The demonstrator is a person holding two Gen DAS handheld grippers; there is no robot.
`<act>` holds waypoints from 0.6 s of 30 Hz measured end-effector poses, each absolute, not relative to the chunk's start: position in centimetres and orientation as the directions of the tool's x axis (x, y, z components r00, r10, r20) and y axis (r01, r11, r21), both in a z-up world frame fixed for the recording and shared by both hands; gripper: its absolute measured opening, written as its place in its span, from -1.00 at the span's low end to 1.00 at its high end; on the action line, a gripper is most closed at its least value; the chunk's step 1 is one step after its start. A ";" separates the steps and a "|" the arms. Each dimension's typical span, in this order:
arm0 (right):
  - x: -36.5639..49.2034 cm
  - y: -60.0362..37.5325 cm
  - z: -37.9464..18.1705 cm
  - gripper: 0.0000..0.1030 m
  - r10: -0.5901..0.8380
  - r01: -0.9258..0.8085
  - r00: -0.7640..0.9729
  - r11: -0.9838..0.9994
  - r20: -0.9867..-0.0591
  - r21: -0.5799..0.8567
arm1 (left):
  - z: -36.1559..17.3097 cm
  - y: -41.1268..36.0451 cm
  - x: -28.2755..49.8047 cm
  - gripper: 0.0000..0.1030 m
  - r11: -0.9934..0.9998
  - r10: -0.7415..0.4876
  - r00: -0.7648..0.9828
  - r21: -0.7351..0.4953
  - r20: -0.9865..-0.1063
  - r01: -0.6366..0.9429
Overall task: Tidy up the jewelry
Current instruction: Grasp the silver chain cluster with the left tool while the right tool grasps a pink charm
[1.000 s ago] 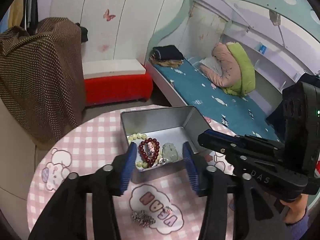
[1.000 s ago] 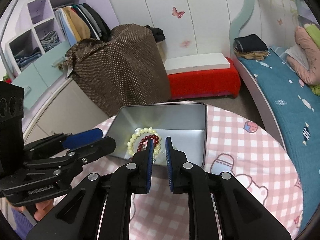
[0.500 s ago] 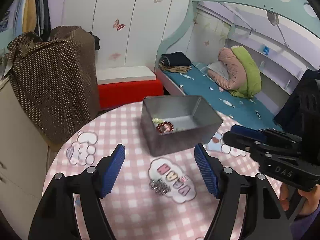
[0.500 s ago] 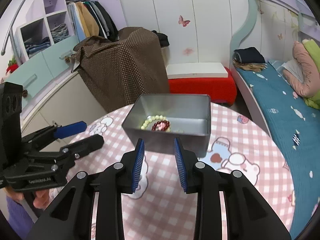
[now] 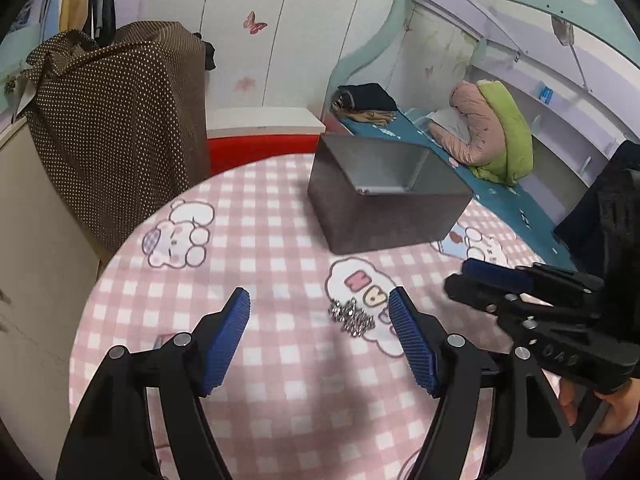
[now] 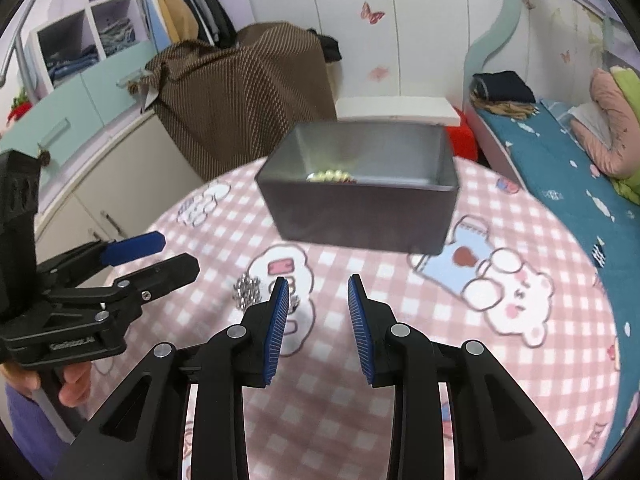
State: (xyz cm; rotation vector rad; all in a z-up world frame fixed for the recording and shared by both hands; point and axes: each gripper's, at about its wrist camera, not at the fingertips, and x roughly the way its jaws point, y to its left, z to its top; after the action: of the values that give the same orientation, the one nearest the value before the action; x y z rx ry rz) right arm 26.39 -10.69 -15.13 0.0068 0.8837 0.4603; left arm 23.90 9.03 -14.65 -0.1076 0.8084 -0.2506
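A grey metal box (image 5: 384, 196) (image 6: 360, 196) stands on the round pink checked table (image 5: 248, 240); pale beads (image 6: 328, 176) show inside it in the right wrist view. A silver chain (image 5: 352, 316) (image 6: 248, 294) lies loose on the cloth in front of the box. My left gripper (image 5: 320, 316) is open and empty, just above the table, with the chain near its right finger. My right gripper (image 6: 318, 300) is open and empty, to the right of the chain. Each gripper shows in the other's view (image 5: 520, 296) (image 6: 132, 256).
A brown dotted cloth covers furniture (image 5: 116, 120) behind the table on the left. A red bench (image 5: 260, 140) stands at the back and a bed with teal sheet (image 6: 580, 184) runs along the right. White cabinets (image 6: 80, 160) are at the left.
Both grippers have pulled back from the box and lowered toward the table. The right gripper opened from nearly shut. The left gripper now frames the silver chain.
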 end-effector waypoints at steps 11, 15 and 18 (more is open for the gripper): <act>27.4 -7.8 -18.2 -0.39 0.388 -0.410 0.494 0.893 -0.778 0.185 | -16.7 9.2 24.7 0.35 0.967 -0.255 0.637 -0.186 -0.727 0.175; 27.3 -7.2 -18.6 -0.45 0.372 -0.429 0.505 0.891 -0.779 0.147 | -16.9 8.9 25.1 0.35 0.964 -0.266 0.633 -0.188 -0.727 0.189; 27.2 -6.9 -18.5 -0.80 0.356 -0.443 0.513 0.889 -0.781 0.115 | -17.0 8.1 25.3 0.35 0.962 -0.268 0.625 -0.170 -0.733 0.214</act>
State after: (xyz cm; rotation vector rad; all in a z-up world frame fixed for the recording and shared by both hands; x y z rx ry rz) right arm 27.19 -6.93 -18.51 -0.1036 0.9138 0.4812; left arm 25.34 8.10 -17.03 -0.0685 0.8521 -0.2768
